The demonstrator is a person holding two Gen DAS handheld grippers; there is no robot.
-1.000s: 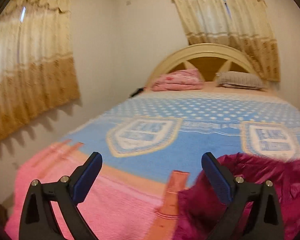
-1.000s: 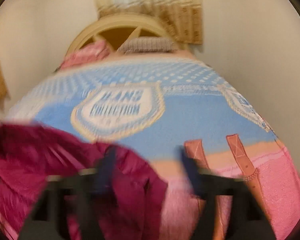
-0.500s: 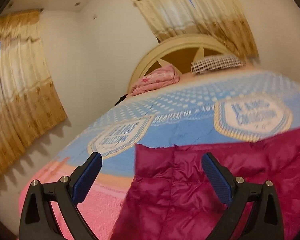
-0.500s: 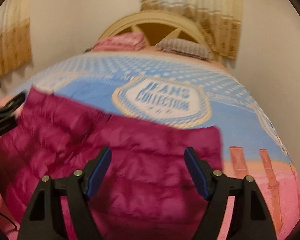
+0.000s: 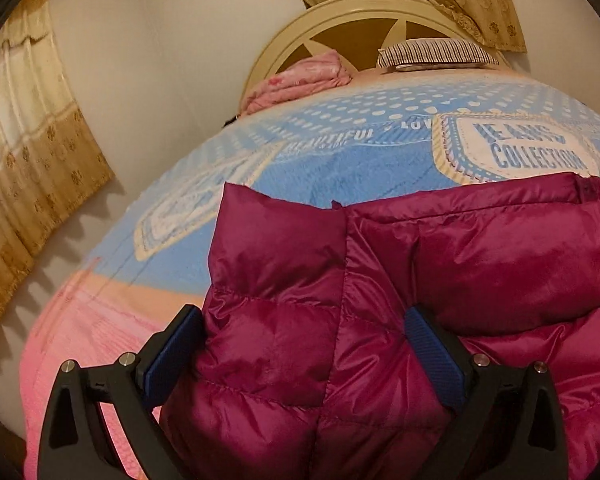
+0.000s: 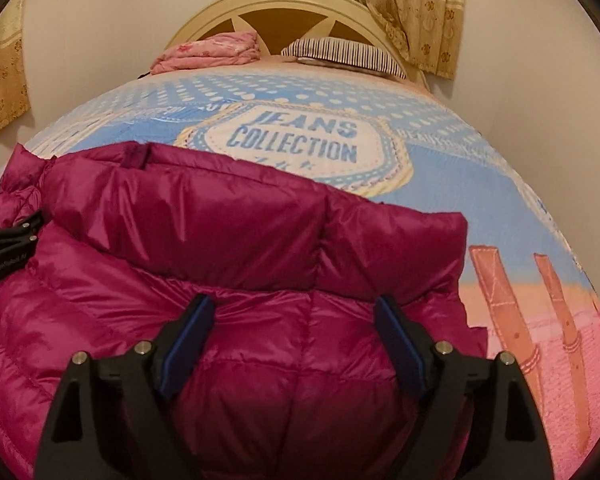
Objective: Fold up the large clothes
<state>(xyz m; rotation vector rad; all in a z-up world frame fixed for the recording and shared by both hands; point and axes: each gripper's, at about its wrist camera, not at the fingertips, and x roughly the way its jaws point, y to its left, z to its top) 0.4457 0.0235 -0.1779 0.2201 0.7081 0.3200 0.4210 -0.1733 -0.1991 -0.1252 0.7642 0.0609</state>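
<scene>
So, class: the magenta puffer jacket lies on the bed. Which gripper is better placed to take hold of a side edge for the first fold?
Probably the left gripper: the jacket has its side edge right beside that gripper's outer finger. The right gripper, also open, sits further in over the quilting.

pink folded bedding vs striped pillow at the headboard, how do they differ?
The pink folded bedding is plain pink with a faint floral print; the striped pillow has fine dark and light stripes. The bedding is bunched and rumpled, the pillow lies flat and smooth. In the right wrist view the bedding sits left, the pillow right. Both rest against the headboard.
</scene>
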